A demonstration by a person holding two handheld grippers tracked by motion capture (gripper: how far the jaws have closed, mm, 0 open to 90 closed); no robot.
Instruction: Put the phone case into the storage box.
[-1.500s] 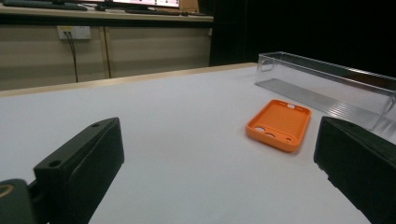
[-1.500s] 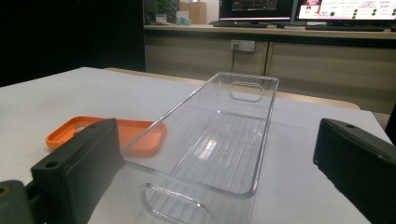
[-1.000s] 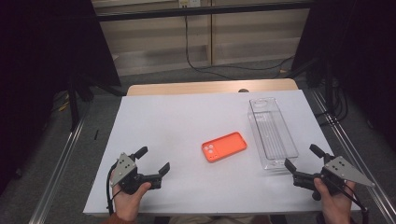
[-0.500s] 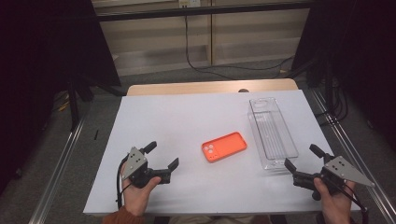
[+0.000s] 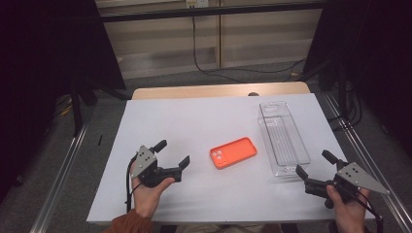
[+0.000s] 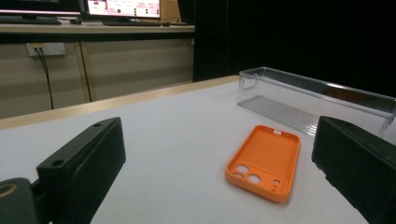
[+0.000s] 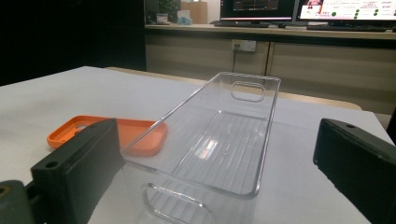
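Observation:
An orange phone case (image 5: 233, 152) lies flat on the white table (image 5: 194, 121), its inside facing up (image 6: 265, 162). Right of it stands an empty clear plastic bin (image 5: 283, 137), long and narrow (image 7: 219, 135). My left gripper (image 5: 171, 153) is open at the front left, a short way left of the case, with nothing between its jaws. My right gripper (image 5: 315, 163) is open at the front right, just off the bin's near end, holding nothing. In the right gripper view the orange case (image 7: 116, 133) shows behind the bin's left wall.
A wooden strip (image 5: 218, 91) runs along the table's far edge. Metal rails (image 5: 63, 174) flank the table on both sides. Beyond are cabinets with a hanging cable (image 5: 194, 43) and monitors (image 7: 345, 9) on a counter.
My left gripper has moved up and to the right, closer to the orange case. The right gripper, the case and the bin have stayed put.

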